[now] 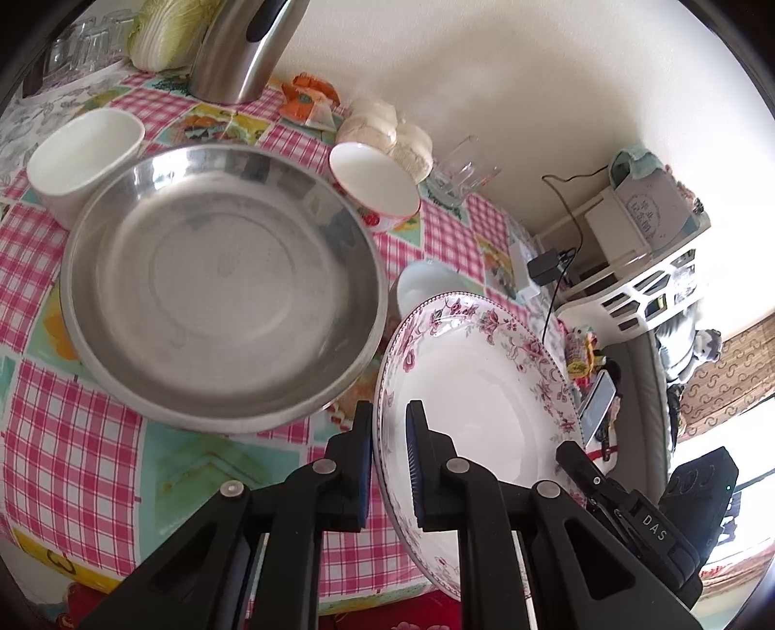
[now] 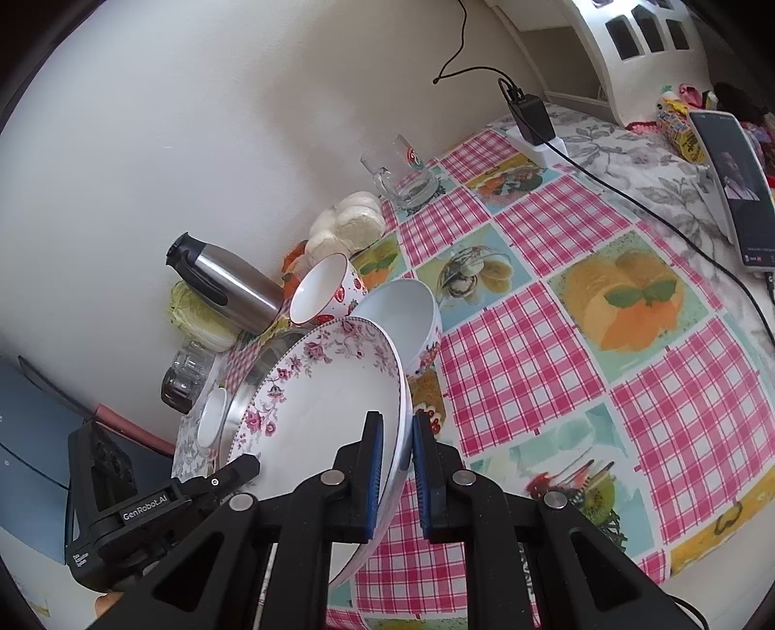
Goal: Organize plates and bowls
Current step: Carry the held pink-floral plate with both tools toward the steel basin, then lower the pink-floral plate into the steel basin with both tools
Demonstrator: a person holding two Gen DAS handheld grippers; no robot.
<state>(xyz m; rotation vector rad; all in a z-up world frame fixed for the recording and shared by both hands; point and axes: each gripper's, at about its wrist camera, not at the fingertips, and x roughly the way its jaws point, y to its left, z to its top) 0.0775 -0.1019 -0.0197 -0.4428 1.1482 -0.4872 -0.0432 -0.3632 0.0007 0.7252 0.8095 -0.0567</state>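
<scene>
Looking along my left gripper [image 1: 390,426], I see its jaws clamped on the rim of the flowered plate [image 1: 484,387], one blue pad on each face, the plate held clear of the table and tilted. My right gripper [image 2: 398,436] is closed on the opposite edge of the same plate [image 2: 329,402], so both hands carry it between them. In the left view the right gripper shows only as a black tip [image 1: 576,460] at the plate's far rim, and the plate's lower edge is cut off behind my own fingers.

Beside the plate sits the steel basin [image 1: 223,286], empty, on the checked tablecloth [image 1: 63,426]. From the right camera the plate hides nearly all of that basin; only a sliver of its rim [image 2: 237,412] shows. A plain white bowl [image 1: 82,155] stands just beyond the basin, touching or nearly touching it; I cannot tell which. A strawberry-patterned bowl [image 1: 373,184] stands at the basin's far side, and a pale bowl [image 1: 426,286] is half hidden behind the plate's upper rim.

At the wall stand a steel flask [image 1: 242,53], its top cut off in the left view, a cabbage [image 1: 164,34], a bag of white buns [image 1: 387,131] and a glass mug [image 1: 460,174]. A phone [image 2: 736,189] leans at the right frame's edge; its screen is too small to read.
</scene>
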